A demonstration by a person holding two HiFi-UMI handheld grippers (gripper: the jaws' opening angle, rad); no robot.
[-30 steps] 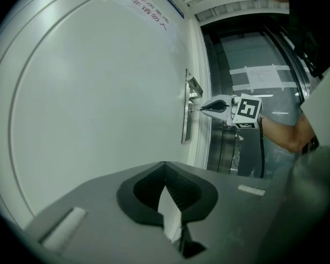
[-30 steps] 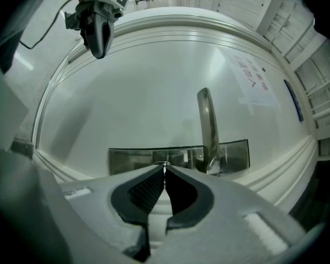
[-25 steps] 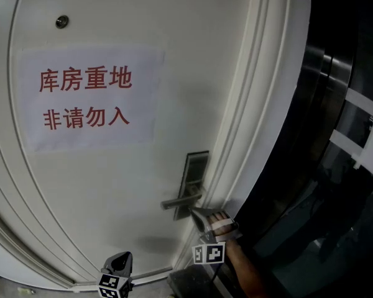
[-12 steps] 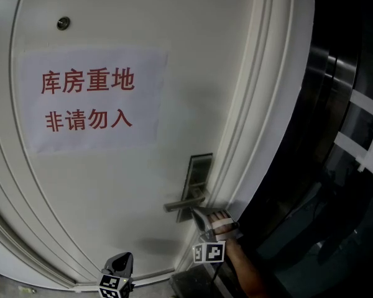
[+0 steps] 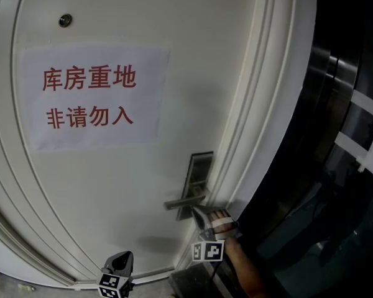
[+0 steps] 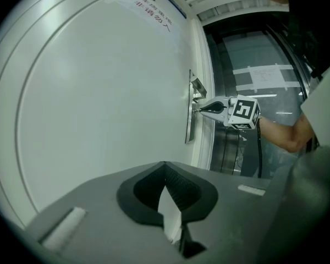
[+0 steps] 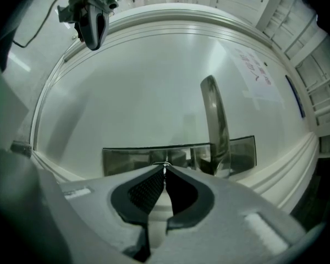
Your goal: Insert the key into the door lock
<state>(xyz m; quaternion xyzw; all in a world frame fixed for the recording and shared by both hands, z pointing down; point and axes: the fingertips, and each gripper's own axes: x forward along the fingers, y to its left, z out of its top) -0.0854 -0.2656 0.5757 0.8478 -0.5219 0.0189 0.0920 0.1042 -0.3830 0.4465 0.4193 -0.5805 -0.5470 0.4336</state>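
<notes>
The white door (image 5: pixel 112 185) carries a metal lock plate (image 5: pixel 199 169) with a lever handle (image 5: pixel 185 200). My right gripper (image 5: pixel 196 210) sits just under the handle, with its tips against the plate. In the right gripper view its jaws (image 7: pixel 165 168) are shut on a thin metal key (image 7: pixel 165 165) whose tip meets the lock plate (image 7: pixel 143 159); I cannot tell whether it is in the keyhole. The handle (image 7: pixel 215 120) stands just to the right. My left gripper (image 5: pixel 120 262) hangs low in front of the door, away from the lock, shut with nothing in it (image 6: pixel 165 166).
A paper sign with red characters (image 5: pixel 90 98) is stuck on the door below a peephole (image 5: pixel 65 20). The white door frame (image 5: pixel 267 104) runs along the right of the lock. Beyond it are dark glass panels with taped papers (image 5: pixel 367 135). A forearm (image 5: pixel 245 272) holds the right gripper.
Almost nothing differs. The head view has shifted a little, and the right gripper stays at the lock plate under the handle. The left gripper has not moved.
</notes>
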